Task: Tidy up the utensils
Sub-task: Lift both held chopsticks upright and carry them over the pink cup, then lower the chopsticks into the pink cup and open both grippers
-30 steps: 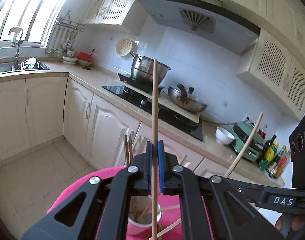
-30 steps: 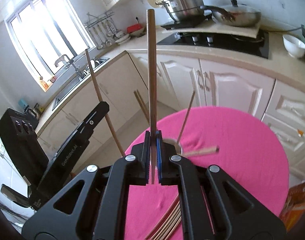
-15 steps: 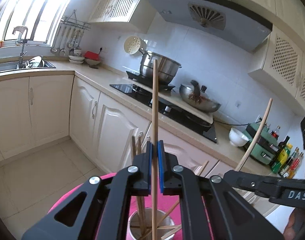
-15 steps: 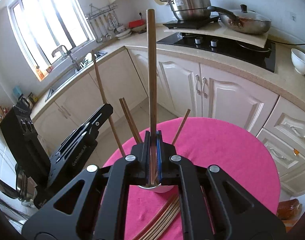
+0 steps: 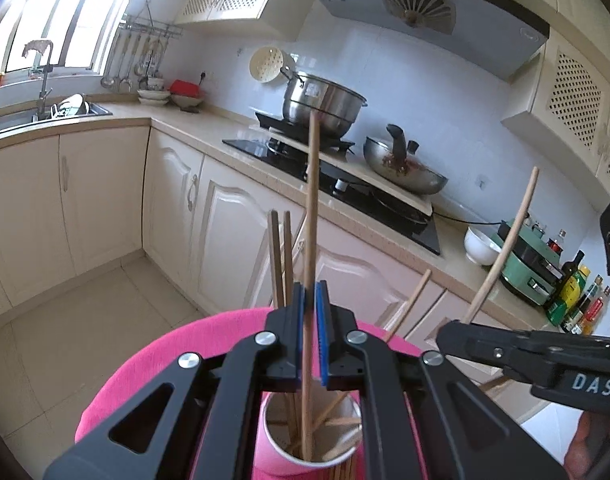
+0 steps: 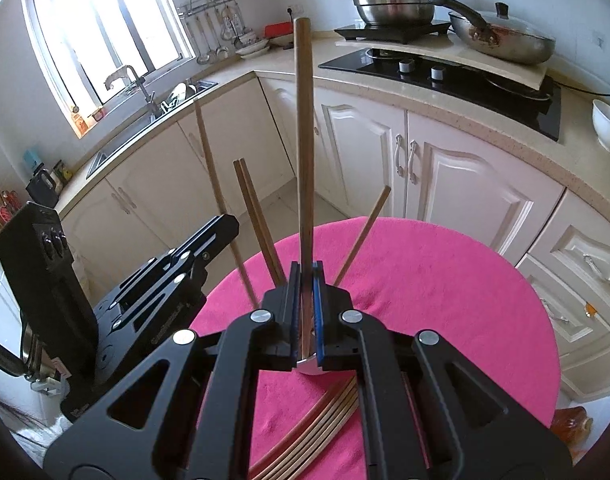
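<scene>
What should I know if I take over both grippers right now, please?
Left gripper: jaws slightly apart around a light chopstick whose lower end is already in the cup.
Right gripper: shut on a dark chopstick, upright over the cup.
Done: several chopsticks stand in the cup on the pink cloth.
Left: release both into the cup, then the loose bundle on the cloth.

Gripping a dark wooden chopstick (image 6: 303,152) upright between the blue pads of the right gripper (image 6: 306,312). Hovering over a white cup (image 6: 309,366) on the pink tablecloth (image 6: 445,300). Sharing the frame with the left gripper (image 6: 201,248), loose chopsticks (image 6: 321,420) lying below.
</scene>
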Available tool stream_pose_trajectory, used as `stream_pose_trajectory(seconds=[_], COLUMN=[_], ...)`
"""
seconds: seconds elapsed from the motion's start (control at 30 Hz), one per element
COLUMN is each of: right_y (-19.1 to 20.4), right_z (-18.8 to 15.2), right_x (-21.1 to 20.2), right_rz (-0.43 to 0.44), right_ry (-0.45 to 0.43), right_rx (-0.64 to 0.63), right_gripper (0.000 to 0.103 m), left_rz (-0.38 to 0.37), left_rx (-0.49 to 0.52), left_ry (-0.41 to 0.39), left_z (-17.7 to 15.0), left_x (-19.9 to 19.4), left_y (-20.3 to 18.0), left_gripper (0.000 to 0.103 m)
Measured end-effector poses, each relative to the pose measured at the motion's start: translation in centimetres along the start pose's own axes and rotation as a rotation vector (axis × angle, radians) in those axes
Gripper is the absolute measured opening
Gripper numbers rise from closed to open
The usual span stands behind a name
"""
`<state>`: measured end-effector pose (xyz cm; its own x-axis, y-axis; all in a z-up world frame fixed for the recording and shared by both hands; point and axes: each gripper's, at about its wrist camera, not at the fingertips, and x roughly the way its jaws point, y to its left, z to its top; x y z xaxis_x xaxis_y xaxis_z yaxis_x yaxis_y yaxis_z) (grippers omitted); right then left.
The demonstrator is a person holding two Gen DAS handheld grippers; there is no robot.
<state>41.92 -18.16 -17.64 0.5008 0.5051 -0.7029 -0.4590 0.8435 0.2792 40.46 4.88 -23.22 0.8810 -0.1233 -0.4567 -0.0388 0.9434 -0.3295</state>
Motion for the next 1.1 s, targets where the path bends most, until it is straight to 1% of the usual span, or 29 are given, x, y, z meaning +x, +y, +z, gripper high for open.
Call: stream_pose_trajectory(seconds=[0.03,0.07,0.2,0.3,0.47,0.63,0.7,0.73,0.77,0.8,0.83,0.97,1.1], right_y=[0.1,0.1,0.5,0.9,1.6,2.5,3.0,3.2,3.4,3.5,3.6,4.1,4.3], right_z=[-0.1,-0.1,-0.4,-0.5,-1.0,-1.3,-1.5,-1.6,-1.8,-1.9,-2.1,-2.7,-3.7], right_x=[0.0,0.0,-0.1,-0.2,-0.4,-1.0,-1.3,-1.4,-1.6,-1.9,-2.3,-3.4,-5.1], right_rz=[0.0,0.0,-0.007,-0.017,-0.04,-0.057,-0.069,-0.073,-0.075,-0.078,-0.085,-0.101,-0.139], right_ry=[0.001,0.002,0.003,0.002,0.003,-0.005,-0.009,-0.012,-0.02,-0.029,-0.046,-0.057,-0.076], right_rx=[0.0,0.0,-0.001,-0.003,-0.001,0.008,0.002,0.002,0.006,0.01,0.014,0.027,0.032], right_gripper=[0.006,0.006,0.006,0.006,0.006,0.007,0.012,0.027,0.051,0.057,0.057,0.057,0.057], left_rz=[-0.006,-0.005,0.001,0.006,0.023,0.02,0.017,0.016,0.015,0.015,0.013,0.002,-0.01], left_rx=[-0.01,-0.017,-0.018,-0.025,-0.018,-0.005,-0.004,-0.002,0.001,0.005,0.01,0.019,0.024], left_ry=[0.013,0.017,0.036,0.039,0.05,0.064,0.069,0.071,0.073,0.076,0.076,0.078,0.097], left_z=[-0.1,-0.1,-0.2,-0.1,-0.2,-0.4,-0.4,-0.5,-0.5,-0.5,-0.5,-0.7,-1.0], left_x=[-0.2,-0.5,-1.4,-2.3,-3.7,-5.1,-5.6,-5.9,-6.1,-6.3,-6.7,-7.9,-8.7], left_y=[0.2,0.3,0.3,0.6,0.8,0.9,1.0,1.0,1.0,1.0,1.0,1.0,1.0], left_gripper=[0.017,0.024,0.025,0.027,0.028,0.028,0.028,0.028,0.029,0.03,0.03,0.03,0.03])
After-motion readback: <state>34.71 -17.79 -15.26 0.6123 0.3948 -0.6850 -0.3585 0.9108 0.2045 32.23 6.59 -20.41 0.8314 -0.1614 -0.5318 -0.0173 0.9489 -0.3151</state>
